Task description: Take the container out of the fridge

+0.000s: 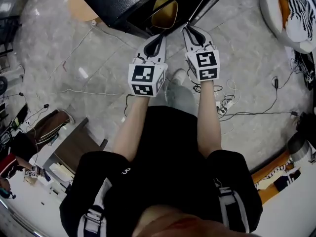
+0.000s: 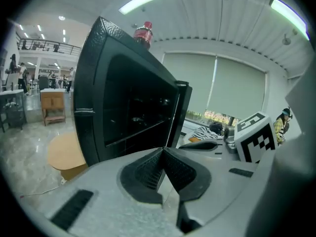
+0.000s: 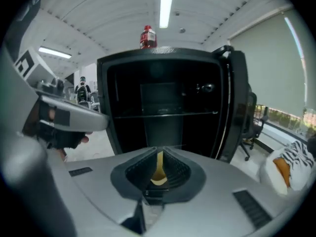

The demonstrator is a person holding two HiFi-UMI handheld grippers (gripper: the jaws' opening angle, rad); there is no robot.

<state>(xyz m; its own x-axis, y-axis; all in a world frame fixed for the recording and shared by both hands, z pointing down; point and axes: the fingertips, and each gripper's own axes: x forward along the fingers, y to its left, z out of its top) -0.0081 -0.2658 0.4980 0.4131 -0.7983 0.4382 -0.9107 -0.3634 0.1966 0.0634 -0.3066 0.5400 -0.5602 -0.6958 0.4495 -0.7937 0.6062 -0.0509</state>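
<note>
Both grippers were held side by side in front of the open fridge [image 1: 116, 1], and nothing was in hand. The left gripper [image 1: 159, 38] had its jaws pressed tip to tip. Its own view showed the ribbed pads [image 2: 148, 172] meeting in a point, with nothing between them. The right gripper [image 1: 189, 29] had its jaws drawn in just as tight. In its own view only a thin slit remained between the pads [image 3: 140, 172], and they clamped nothing.

The yellow container [image 1: 164, 13] sat low inside the dark fridge. From the head view it lay just beyond the two sets of tips and between them, clear of both. The right gripper view lined up straight on it, with a sliver of yellow [image 3: 158, 171] showing through the slit. The left gripper pointed more at the fridge's side wall [image 2: 123, 112]. The door [image 3: 238, 107] stood swung out to the right, and a red-capped bottle [image 3: 147, 37] stood upright on the fridge's roof.
</note>
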